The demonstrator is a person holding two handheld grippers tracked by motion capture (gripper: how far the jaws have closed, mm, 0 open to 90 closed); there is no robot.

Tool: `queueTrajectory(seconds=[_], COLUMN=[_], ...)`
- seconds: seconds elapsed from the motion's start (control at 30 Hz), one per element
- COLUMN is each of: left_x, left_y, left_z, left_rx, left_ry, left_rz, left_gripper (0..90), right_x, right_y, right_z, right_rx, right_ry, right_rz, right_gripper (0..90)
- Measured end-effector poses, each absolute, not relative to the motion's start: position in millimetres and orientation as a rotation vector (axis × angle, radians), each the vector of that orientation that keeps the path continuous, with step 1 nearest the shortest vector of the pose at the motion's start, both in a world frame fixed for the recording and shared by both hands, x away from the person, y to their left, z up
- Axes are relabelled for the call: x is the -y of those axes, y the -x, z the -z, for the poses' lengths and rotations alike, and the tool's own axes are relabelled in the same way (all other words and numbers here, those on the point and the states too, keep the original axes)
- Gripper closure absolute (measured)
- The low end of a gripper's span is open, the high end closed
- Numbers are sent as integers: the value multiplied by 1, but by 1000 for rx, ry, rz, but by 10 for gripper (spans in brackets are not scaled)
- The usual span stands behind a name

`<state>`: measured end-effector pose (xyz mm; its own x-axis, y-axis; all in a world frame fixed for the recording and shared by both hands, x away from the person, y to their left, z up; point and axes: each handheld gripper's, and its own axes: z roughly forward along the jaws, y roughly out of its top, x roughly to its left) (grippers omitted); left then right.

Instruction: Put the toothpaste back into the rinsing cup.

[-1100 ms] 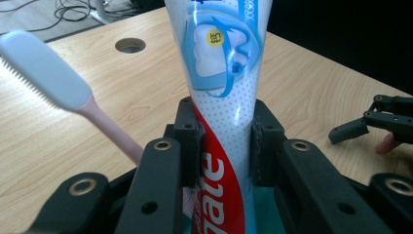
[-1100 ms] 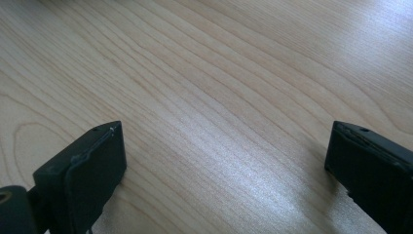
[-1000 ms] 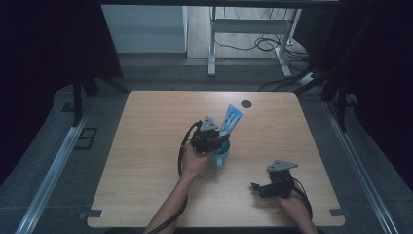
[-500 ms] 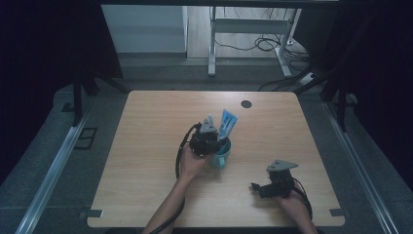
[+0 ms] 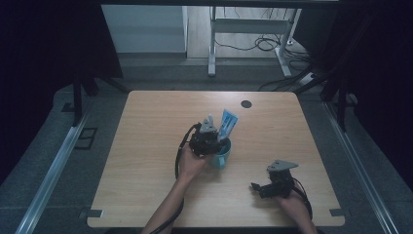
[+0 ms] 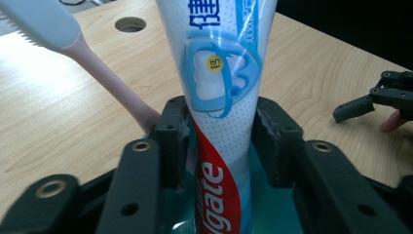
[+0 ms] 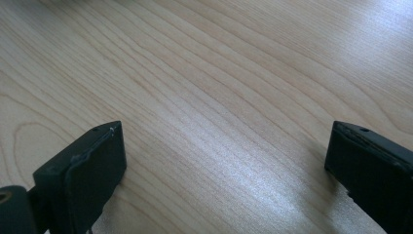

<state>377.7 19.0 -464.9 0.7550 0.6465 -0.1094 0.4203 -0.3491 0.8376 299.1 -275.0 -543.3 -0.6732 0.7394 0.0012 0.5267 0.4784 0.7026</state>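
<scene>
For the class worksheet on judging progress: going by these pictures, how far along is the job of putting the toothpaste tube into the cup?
Done: the toothpaste tube stands in the teal cup, beside a toothbrush.
In hand: the left gripper has its jaws either side of the tube and they have just been opening; whether the pads are fully clear is hard to tell.
Left: drawing that gripper away. The right gripper rests open over the bare table.

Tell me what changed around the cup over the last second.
The left gripper has just been opening its jaws around the toothpaste tube, which stands in the teal cup beside the toothbrush; the tube leans less far right than before. The cup, the right gripper and both hands stayed put.
</scene>
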Motion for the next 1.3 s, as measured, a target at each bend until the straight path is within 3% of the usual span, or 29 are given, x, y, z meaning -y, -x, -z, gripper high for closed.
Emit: queueTrajectory(seconds=[0.43, 0.7, 1.3], left_x=[-20, -18, -26], left_y=[-370, -365, -350], left_z=[458, 455, 440], left_rx=[-782, -776, -754], left_ry=[-2007, -2035, -2042], left_rz=[-332, -337, -352], left_gripper=[377, 166, 29], right_x=[275, 275, 275], right_y=[-299, -299, -299], right_z=[543, 543, 543], right_rx=[-2427, -2427, -2427], right_ry=[-1074, -1075, -1075], right_rz=[-997, -997, -996], right_gripper=[11, 11, 10])
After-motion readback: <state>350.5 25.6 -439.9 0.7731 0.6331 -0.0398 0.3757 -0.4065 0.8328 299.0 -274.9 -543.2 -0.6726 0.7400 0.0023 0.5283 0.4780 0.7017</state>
